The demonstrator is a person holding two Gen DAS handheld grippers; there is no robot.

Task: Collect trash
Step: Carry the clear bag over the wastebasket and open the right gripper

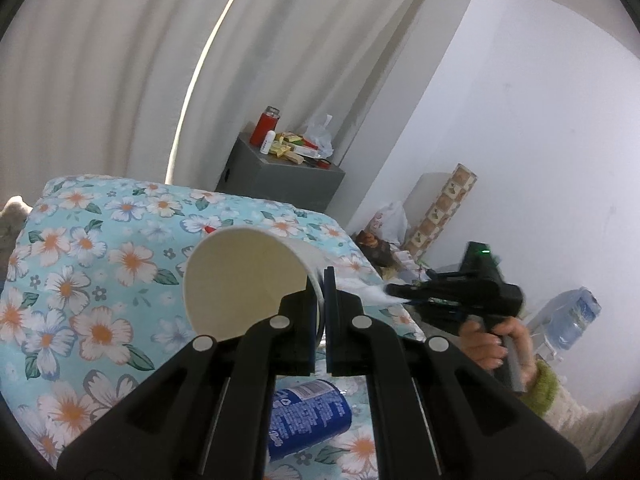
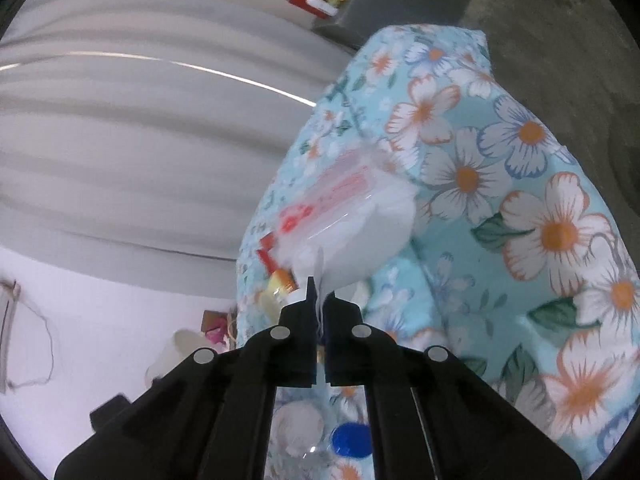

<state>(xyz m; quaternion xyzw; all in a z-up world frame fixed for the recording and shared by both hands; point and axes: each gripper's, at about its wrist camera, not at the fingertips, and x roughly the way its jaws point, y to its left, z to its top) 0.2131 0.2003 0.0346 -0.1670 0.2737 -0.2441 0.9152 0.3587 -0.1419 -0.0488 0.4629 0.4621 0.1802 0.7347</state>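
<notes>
Trash is in both grips above the floral bed (image 1: 80,280): the left gripper (image 1: 320,280) has its fingers pinched on a paper cup's (image 1: 240,276) rim, the right gripper (image 2: 320,292) on a white bag's (image 2: 352,236) thin edge. Such slight holds could slip if either hand swings, and a blue can (image 1: 308,416) is not yet collected.

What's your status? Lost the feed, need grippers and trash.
Left gripper shut on white paper cup. Right gripper shut on white plastic bag. Blue drink can lies on floral bedspread. Nothing blocking.
</notes>
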